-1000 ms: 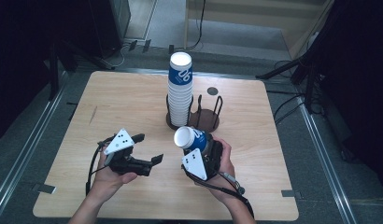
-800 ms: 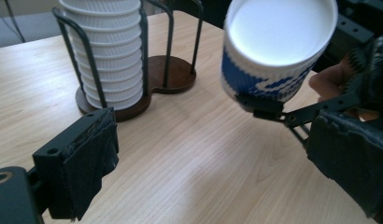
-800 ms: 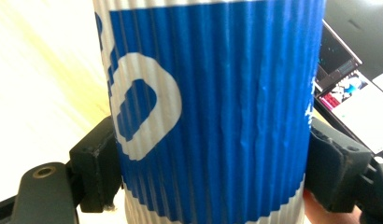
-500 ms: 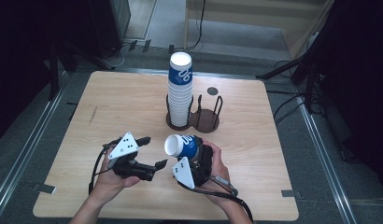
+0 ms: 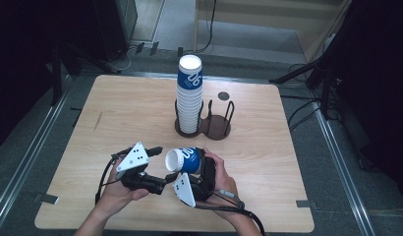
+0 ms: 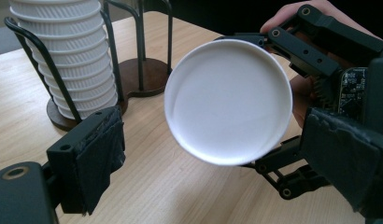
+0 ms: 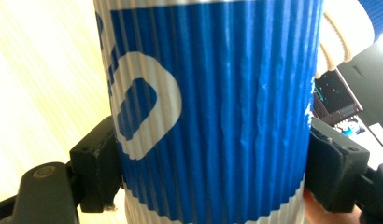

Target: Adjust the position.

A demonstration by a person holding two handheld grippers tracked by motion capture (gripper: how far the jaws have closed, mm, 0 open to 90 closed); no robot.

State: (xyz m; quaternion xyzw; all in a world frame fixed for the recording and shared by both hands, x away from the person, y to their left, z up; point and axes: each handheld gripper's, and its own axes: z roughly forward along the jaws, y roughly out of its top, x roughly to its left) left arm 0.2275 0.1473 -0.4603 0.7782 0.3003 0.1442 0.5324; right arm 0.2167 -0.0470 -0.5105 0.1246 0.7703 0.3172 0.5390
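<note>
tipping sideways since before, blue cup [image 5: 186, 160] clamped in right claw [image 5: 197, 169], left claw [image 5: 158, 167] narrowing, empty

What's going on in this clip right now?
A person works at a wooden table with a gripper in each hand. The right gripper is clamped on a blue and white paper cup, tipped on its side with the open mouth facing the left gripper. That one's jaws have just been closing a little but stand apart, touching nothing. A tall stack of cups sits in a dark wire holder.
</note>
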